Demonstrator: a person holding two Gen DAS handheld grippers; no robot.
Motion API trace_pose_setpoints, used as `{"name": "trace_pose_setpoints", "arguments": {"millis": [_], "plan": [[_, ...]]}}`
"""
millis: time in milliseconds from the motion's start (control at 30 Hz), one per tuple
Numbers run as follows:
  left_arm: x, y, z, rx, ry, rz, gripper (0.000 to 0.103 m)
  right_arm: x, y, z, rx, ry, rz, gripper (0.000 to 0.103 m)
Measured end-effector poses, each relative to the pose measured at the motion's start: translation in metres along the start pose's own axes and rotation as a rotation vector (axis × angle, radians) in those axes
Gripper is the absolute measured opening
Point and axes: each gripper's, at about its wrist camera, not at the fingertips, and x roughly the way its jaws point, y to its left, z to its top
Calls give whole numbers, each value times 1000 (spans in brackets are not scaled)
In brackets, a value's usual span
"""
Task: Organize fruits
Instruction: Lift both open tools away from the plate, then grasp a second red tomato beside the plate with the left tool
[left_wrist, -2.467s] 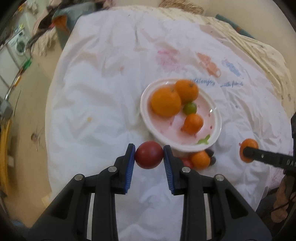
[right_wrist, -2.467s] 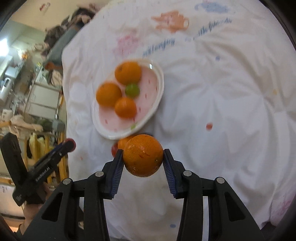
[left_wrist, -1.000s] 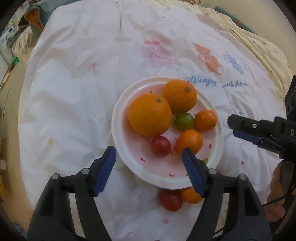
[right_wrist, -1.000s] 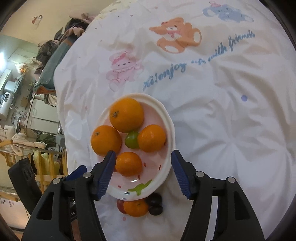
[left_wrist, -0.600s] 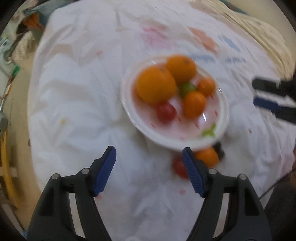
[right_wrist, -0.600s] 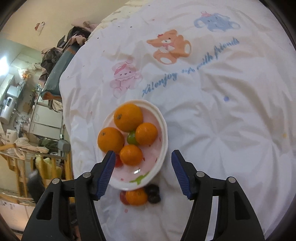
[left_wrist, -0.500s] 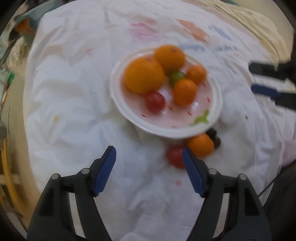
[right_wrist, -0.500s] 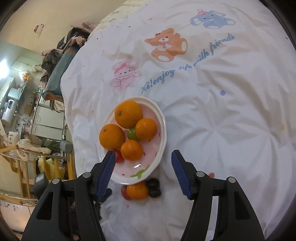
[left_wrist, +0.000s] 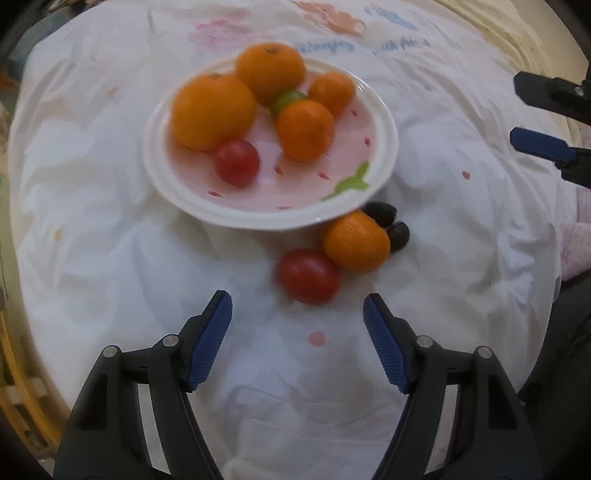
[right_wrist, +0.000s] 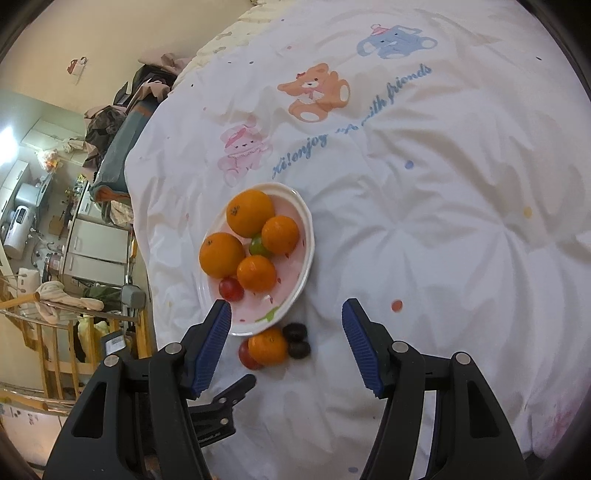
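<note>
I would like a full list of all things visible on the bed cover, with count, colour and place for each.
plate: one, white and pink, on the bed cover.
oranges on plate: four, orange, far half of the plate.
green fruit: one, among those oranges.
tomato on plate: one, red, beside the biggest orange.
loose orange: one, just off the plate's near rim.
loose tomato: one, red, touching the loose orange.
dark fruits: two, near black, behind the loose orange.
bed cover: white, cartoon print.
left gripper: open, empty.
right gripper: open, empty.
</note>
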Motion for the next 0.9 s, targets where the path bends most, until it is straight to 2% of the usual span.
{"name": "trace_pose_setpoints", "arguments": {"millis": [300, 400, 467, 533, 667, 767, 900], "plan": [[19, -22, 12, 118, 8, 72, 58, -8, -13, -12, -25, -12, -71, 65], [20, -25, 14, 132, 10, 59, 49, -9, -19, -14, -23, -9, -82, 65], [20, -29, 14, 152, 5, 89, 32, -11, -21, -14, -20, -13, -87, 65], [19, -28, 13, 163, 6, 85, 32, -11, -22, -13, -18, -16, -91, 65], [11, -21, 9, 132, 6, 90, 32, -10, -19, -13, -17, -18, -81, 65], [-3, -8, 7, 64, 10, 89, 32, -10, -12, -13, -38, -18, -78, 65], [-39, 7, 0, -42, -48, 58, 32, -9, -6, -14, -50, -18, -69, 65]]}}
